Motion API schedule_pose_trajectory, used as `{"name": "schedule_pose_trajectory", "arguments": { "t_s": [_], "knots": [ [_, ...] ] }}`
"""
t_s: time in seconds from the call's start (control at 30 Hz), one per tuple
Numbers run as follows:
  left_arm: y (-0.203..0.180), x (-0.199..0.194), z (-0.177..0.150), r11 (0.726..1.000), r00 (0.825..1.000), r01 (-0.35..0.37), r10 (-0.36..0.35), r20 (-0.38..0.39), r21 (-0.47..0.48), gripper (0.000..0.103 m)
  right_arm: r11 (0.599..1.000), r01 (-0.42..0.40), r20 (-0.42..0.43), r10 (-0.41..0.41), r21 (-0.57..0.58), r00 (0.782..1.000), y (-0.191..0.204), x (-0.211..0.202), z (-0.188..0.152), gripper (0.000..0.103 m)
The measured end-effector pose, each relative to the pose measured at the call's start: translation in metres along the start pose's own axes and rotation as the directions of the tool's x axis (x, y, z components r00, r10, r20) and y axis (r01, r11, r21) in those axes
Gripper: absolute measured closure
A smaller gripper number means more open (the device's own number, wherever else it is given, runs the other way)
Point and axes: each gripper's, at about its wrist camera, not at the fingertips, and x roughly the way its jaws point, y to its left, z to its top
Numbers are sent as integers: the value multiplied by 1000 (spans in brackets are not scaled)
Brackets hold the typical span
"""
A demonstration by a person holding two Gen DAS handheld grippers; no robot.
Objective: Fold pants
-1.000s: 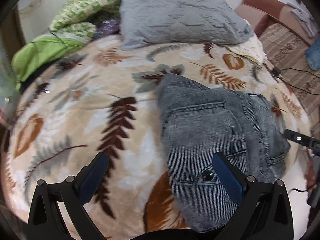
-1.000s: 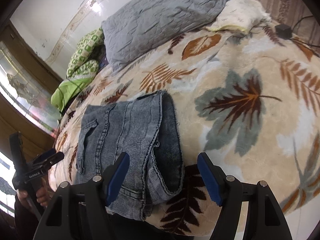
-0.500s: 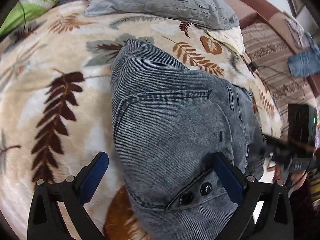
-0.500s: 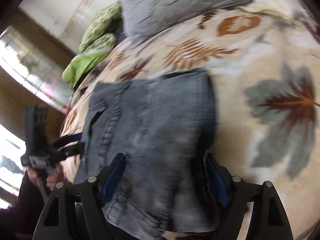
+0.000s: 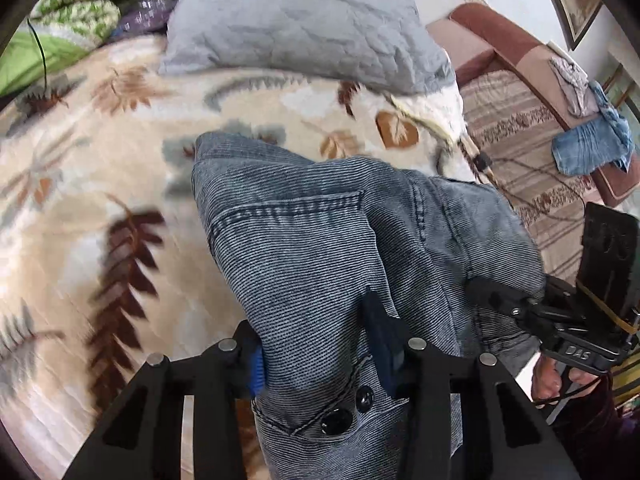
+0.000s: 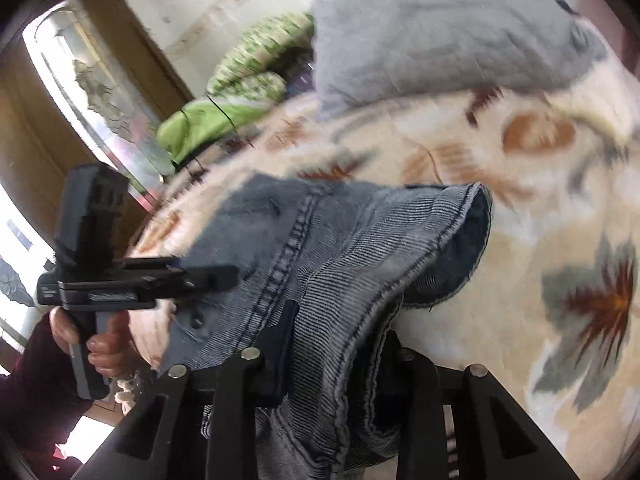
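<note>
The folded grey-blue denim pants lie on a leaf-print blanket, their near end bunched and raised. My left gripper is closing, and its blue pads pinch the waistband end just above two dark buttons. In the right wrist view the pants bunch between the jaws of my right gripper, which are also closing and press on the thick folded edge; its right finger is hidden by the cloth. Each view shows the other gripper at the side, the right and the left, each held by a hand.
A grey pillow lies at the head of the bed beside green bedding. A striped brown sofa with a blue garment stands to the right. A glass-panelled wooden door is on the left.
Both grippers went from wide open around the pants' near end to closed on it. The cloth has bunched and lifted off the blanket, and the two grippers have drawn closer together.
</note>
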Motion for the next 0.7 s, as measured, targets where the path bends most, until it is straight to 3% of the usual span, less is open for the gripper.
{"name": "schedule_pose_trajectory", "arguments": {
  "t_s": [0.13,0.3,0.37,0.4,0.47,0.5,0.53,0.6,0.63,0.7],
  "knots": [
    [7,-18,39,1000,997,-24,24,70,0,60,999,20,71,-17,-51,997,6,2,36,72],
    [27,2,86,989,986,-147,147,77,3,60,1000,17,90,-15,-22,996,-17,37,77,72],
    [47,35,95,968,967,-252,252,24,-24,58,1000,22,43,-23,21,999,-34,67,85,69],
    [52,48,96,955,956,-295,295,0,-24,58,997,40,-20,-38,68,999,-47,91,87,68],
    [64,71,90,928,927,-373,373,-46,-14,53,982,148,-117,-135,116,984,-68,126,81,51],
    [67,70,83,925,925,-380,379,-39,-21,52,977,170,-130,-154,129,980,-74,134,77,46],
    [65,64,79,922,923,-385,385,-16,-24,48,977,162,-121,-146,141,982,-77,134,75,39],
    [56,51,76,912,912,-409,409,24,-13,38,976,150,-73,-140,155,987,-78,119,73,39],
    [50,38,72,899,897,-438,438,56,-11,34,975,165,-55,-159,150,986,-76,110,72,39],
    [39,14,64,887,881,-462,460,114,-10,33,971,194,4,-196,138,981,-67,83,70,39]
  ]
}}
